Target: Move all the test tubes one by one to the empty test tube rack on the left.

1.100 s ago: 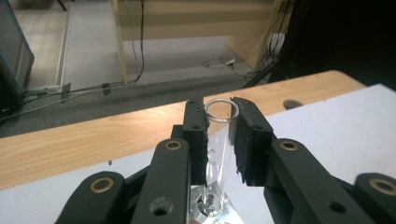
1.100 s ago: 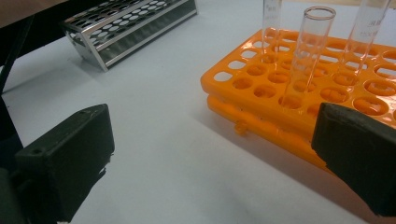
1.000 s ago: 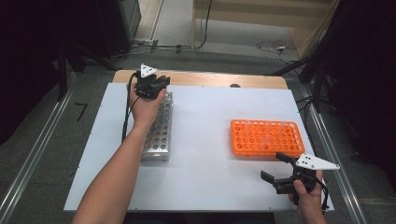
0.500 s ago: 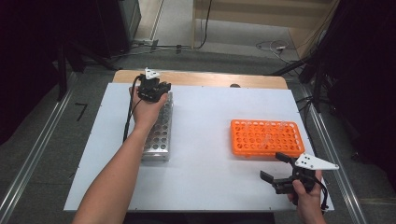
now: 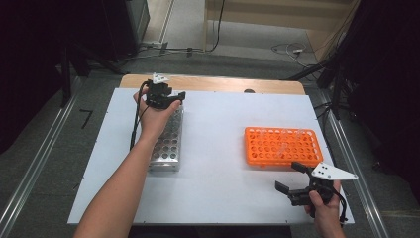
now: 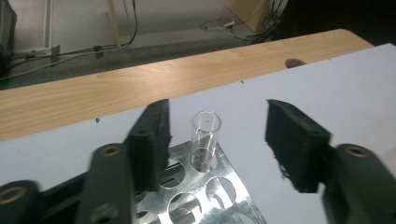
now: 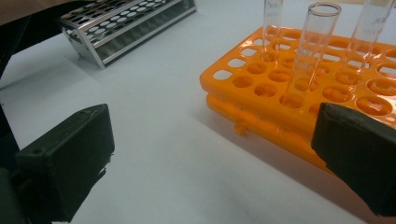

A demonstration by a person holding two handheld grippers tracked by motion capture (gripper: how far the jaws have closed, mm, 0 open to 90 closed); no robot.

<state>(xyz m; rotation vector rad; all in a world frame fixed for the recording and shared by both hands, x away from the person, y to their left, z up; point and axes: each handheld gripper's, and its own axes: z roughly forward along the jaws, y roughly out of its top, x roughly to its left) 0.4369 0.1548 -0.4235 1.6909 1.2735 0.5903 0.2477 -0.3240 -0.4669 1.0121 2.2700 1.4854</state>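
- Two racks are sitting on the white table (image 5: 218, 198): one metal rack (image 5: 167, 141) under the left gripper (image 5: 171, 99) and one orange rack (image 5: 281, 145) just beyond the right gripper (image 5: 289, 177).
- One glass tube (image 6: 204, 140) is standing upright in a corner hole of the metal rack, between the left gripper's jaws.
- Three more clear tubes are standing in the orange rack, the nearest of them (image 7: 306, 53) just ahead of the right gripper's jaws in the right gripper view.
- The left gripper (image 6: 217, 140) is standing released: its jaws have just been opening, and they are now sitting clear of the tube on both sides, touching nothing that can be made out.
- The right gripper (image 7: 210, 154) is hanging wide open near the table's front edge, gripping nothing, with bare table between its jaws and the orange rack (image 7: 299, 93) by its right jaw.
- The metal rack (image 7: 126, 23) is lying well apart from the right gripper, far off to its left.
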